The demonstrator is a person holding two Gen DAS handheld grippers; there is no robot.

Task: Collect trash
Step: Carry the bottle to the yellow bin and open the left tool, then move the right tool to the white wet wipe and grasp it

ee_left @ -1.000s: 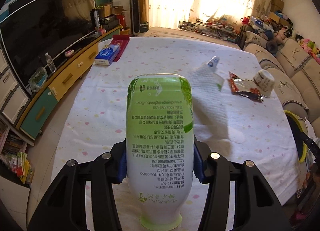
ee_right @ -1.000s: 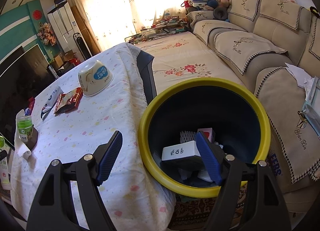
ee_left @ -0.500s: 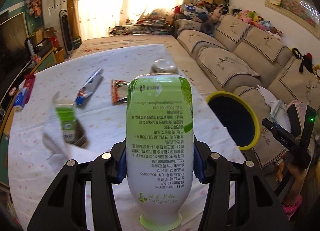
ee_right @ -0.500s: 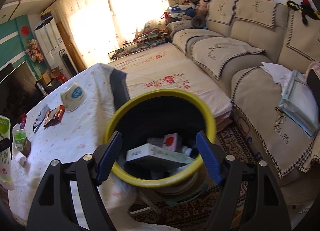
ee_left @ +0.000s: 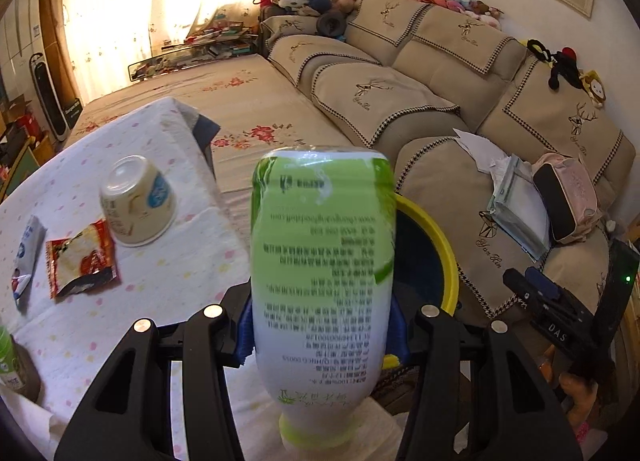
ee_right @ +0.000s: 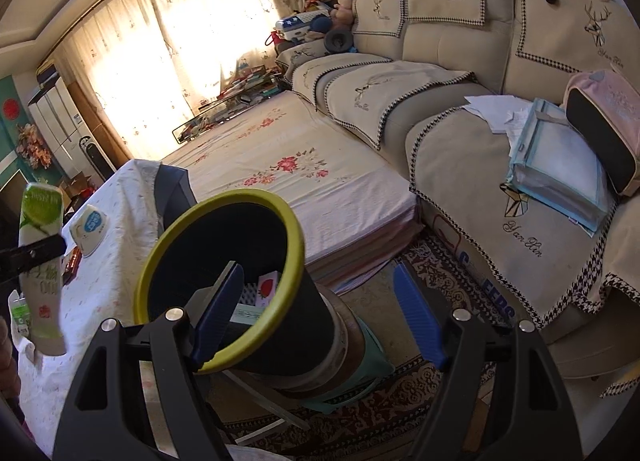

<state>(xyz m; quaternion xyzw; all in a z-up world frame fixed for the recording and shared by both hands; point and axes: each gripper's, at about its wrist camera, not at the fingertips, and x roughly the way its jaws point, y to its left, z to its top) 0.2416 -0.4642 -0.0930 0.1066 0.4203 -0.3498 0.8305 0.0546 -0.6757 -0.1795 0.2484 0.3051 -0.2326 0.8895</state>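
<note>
My left gripper (ee_left: 320, 325) is shut on a green and white plastic bottle (ee_left: 320, 261), held cap end toward the camera, just in front of the yellow-rimmed dark trash bin (ee_left: 436, 245). The bottle also shows at the left of the right wrist view (ee_right: 40, 269). My right gripper (ee_right: 316, 317) is open and empty; its left finger (ee_right: 218, 313) crosses the rim of the bin (ee_right: 224, 353). The bin holds a few boxes. An upturned paper bowl (ee_left: 138, 205), a red snack wrapper (ee_left: 82, 259) and a tube (ee_left: 26, 249) lie on the table.
The table has a white dotted cloth (ee_left: 168, 261). A small green bottle (ee_left: 10, 357) stands at its left edge. A beige sofa (ee_right: 500, 73) with papers and a pink bag (ee_right: 604, 129) lies to the right, a flowered mat (ee_right: 288, 169) between.
My left gripper has swung right with the bottle, from over the table toward the bin. My right gripper has moved right and lower, so its left finger now overlaps the bin's rim.
</note>
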